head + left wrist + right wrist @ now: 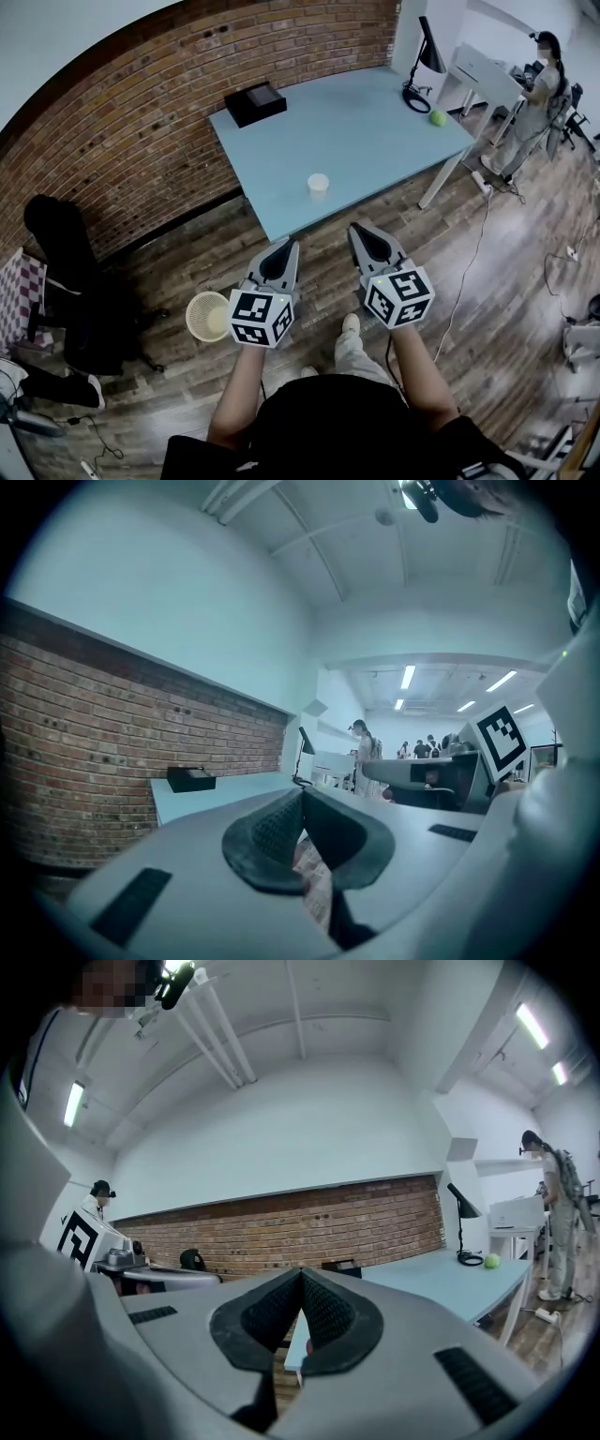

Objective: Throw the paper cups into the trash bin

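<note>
A white paper cup (319,183) stands upright on the light blue table (375,131), near its front edge. A round cream trash bin (208,315) sits on the wooden floor, left of my left gripper. My left gripper (283,251) is held over the floor short of the table, its jaws shut with nothing between them. Beside it my right gripper (361,234) points at the table, also shut and empty. In the left gripper view the dark pads (281,829) meet at the tip. The pads (281,1309) in the right gripper view meet too.
A black box (255,102) lies at the table's far left corner, with a black desk lamp (422,66) and a green ball (437,117) at its right end. A black chair (70,281) stands left by the brick wall. A person (539,94) stands far right.
</note>
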